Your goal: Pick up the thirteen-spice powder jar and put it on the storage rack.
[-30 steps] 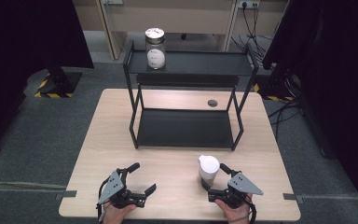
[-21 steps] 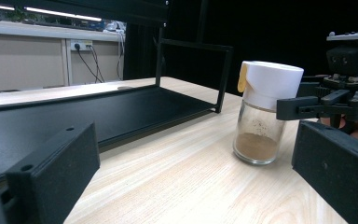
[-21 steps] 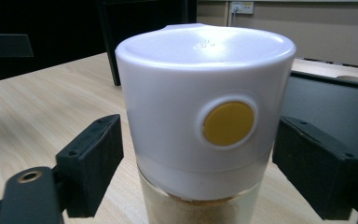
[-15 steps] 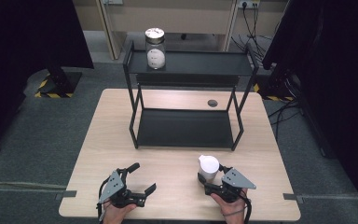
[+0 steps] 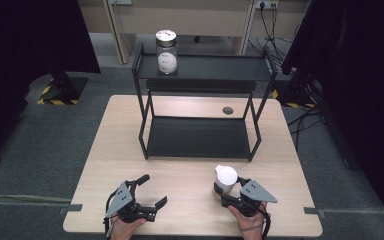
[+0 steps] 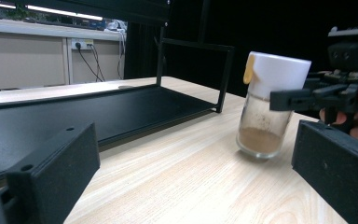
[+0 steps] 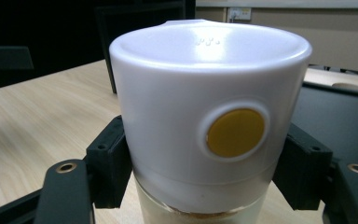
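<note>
A glass jar (image 5: 226, 175) with a white lid and brown powder at its bottom stands on the table's front right. My right gripper (image 5: 225, 190) has just been closing and is now shut on it, with the pads (image 7: 108, 169) pressing both sides just under the lid (image 7: 205, 107), which bears a yellow round spot. The left gripper view shows the same jar (image 6: 266, 116) upright on the wood with the right gripper (image 6: 324, 92) clamped on it. My left gripper (image 5: 152, 190) rests at the front left, open and holding nothing; the same gripper (image 6: 193, 172) faces the jar.
A black two-level metal rack (image 5: 200, 137) stands mid-table, with a second glass jar (image 5: 166, 52) on its top level at the left. A small dark round disc (image 5: 227, 110) lies on the table (image 5: 115, 145) behind the rack. Dark curtains flank the table.
The right gripper's jaws, open beside the jar a second ago, have closed onto it. The jar stays upright in place, and the left gripper has not moved.
</note>
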Available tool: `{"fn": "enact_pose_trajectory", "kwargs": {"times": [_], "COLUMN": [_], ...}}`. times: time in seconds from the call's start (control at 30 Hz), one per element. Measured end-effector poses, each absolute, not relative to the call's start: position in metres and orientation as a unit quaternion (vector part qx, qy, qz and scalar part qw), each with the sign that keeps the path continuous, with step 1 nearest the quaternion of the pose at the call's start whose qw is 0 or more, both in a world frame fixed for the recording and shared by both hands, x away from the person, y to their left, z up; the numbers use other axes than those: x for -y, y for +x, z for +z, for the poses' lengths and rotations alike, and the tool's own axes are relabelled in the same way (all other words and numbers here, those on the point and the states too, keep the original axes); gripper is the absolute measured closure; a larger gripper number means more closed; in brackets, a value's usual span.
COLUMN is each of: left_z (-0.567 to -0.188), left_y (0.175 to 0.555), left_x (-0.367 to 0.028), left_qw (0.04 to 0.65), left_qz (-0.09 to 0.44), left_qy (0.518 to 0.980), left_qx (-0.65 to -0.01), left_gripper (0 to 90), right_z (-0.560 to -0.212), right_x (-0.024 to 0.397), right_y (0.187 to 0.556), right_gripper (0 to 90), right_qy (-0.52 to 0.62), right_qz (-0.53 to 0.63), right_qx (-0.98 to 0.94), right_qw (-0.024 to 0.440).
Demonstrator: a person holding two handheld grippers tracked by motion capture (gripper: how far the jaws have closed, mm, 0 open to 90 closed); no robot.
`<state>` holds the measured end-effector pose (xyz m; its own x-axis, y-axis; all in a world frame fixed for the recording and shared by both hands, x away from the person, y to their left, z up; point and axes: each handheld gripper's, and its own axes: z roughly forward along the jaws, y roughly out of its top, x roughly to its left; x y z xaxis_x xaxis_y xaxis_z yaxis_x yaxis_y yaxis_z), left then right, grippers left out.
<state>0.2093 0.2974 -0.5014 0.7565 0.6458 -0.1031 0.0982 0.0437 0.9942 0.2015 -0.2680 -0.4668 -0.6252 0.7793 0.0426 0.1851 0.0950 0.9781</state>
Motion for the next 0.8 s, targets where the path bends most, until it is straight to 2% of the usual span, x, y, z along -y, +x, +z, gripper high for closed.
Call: {"fn": "enact_pose_trajectory", "kwargs": {"times": [0.4, 0.8], "left_z": [-0.501, -0.501], "left_y": [0.209, 0.210], "left_x": [-0.298, -0.298], "left_qw": [0.663, 0.661], "left_qz": [0.207, 0.205], "left_qy": [0.660, 0.661], "left_qx": [-0.285, -0.288], "left_gripper": [0.3, 0.4], "right_z": [-0.446, -0.396], "right_x": [0.274, 0.271], "right_y": [0.201, 0.213], "right_gripper": [30.7, 30.7], "right_qy": [0.338, 0.307], "right_qz": [0.586, 0.598], "right_qx": [-0.686, -0.687], "right_qw": [0.268, 0.275]}}
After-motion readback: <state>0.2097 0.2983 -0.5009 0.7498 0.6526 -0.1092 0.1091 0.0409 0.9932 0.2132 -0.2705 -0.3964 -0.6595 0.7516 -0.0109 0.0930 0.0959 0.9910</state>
